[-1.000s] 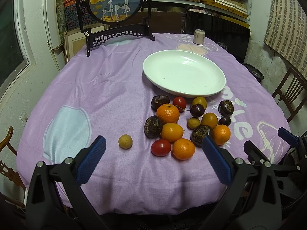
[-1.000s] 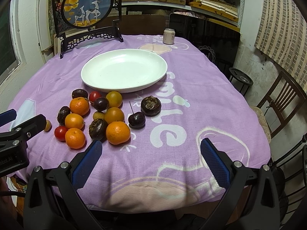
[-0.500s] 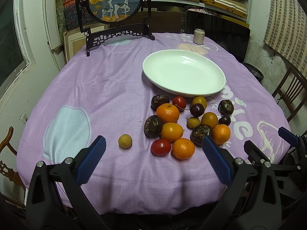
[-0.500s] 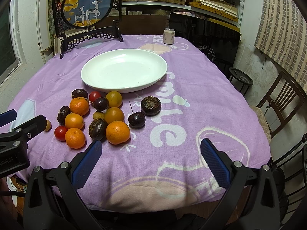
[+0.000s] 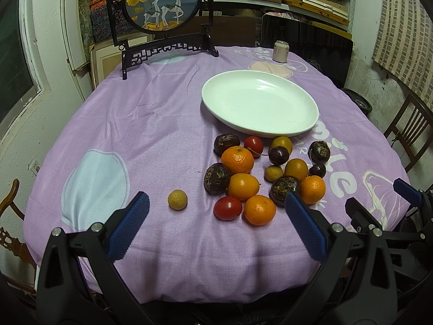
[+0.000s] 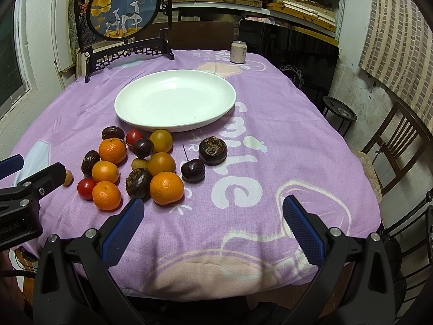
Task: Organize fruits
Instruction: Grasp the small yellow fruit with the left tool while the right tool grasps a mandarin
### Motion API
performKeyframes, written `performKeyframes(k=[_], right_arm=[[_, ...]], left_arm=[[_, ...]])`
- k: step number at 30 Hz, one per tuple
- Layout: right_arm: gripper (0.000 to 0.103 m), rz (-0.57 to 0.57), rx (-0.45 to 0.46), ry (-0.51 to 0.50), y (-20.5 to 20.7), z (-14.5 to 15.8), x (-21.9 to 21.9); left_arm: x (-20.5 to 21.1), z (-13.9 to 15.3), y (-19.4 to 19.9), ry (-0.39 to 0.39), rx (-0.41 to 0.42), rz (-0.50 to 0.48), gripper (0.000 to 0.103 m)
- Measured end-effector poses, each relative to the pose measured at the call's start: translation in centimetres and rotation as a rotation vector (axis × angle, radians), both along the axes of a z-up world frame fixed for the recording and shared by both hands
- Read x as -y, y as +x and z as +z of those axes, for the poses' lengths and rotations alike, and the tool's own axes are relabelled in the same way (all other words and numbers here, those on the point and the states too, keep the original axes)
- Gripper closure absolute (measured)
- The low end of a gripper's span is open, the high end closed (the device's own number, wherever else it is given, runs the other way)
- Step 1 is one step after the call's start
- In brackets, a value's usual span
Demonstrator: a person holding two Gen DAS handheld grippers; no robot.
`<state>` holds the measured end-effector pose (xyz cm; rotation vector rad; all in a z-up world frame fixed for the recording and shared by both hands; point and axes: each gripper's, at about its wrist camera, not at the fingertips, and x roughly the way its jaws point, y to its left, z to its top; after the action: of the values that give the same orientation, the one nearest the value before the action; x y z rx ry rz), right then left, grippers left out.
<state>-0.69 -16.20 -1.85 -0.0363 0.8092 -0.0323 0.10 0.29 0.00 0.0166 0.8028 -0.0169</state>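
Observation:
Several fruits lie in a cluster on the purple tablecloth in front of an empty white plate (image 5: 259,103) (image 6: 176,100): oranges (image 5: 237,159) (image 6: 166,188), red tomatoes (image 5: 228,208) (image 6: 86,188), dark wrinkled fruits (image 5: 216,174) (image 6: 212,150) and dark cherries (image 6: 192,170). A small yellow fruit (image 5: 177,200) lies apart to the cluster's left. My left gripper (image 5: 216,224) hovers open near the table's front edge, empty. My right gripper (image 6: 213,224) is open and empty, to the right of the fruits.
A round painted screen on a black stand (image 5: 162,13) and a small can (image 5: 281,51) stand at the table's back. Wooden chairs (image 6: 395,146) sit to the right. Shelves fill the back wall.

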Motion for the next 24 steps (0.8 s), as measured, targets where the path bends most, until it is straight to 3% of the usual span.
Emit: performKeyframes(k=[8,13,15,17,22,24], right_arm=[[0.001,0.015,-0.005,0.018,0.3,-0.1,-0.1],[0.004,0.194,-0.014,0.134,0.3,-0.9,-0.1],[0.026,0.228,-0.044,0.163,0.8,-1.5,-0.4],[0.039,0.257,-0.079,0.191,1.8,-2.4,-0.7],[0.051,0.28,-0.154,0.197,4.8,-5.2,-1.9],[0.064,0.266,-0.135,0.182,5.4,-5.6,-1.8]], left_arm=[[-0.2,-1.2,0.1,0.005,-0.007,-0.003,0.002],[-2.6,-2.1,0.5,0.02,-0.024,0.041,0.002],[-4.2,-3.5,0.6,0.027,-0.057,0.079,0.002],[-5.3,-4.5,0.6,0.007,-0.09,0.098,0.002],[-6.6,-6.4,0.6,-0.009,-0.145,0.122,0.002],[-6.6,-6.9,0.9,-0.014,-0.16,0.12,0.002]])
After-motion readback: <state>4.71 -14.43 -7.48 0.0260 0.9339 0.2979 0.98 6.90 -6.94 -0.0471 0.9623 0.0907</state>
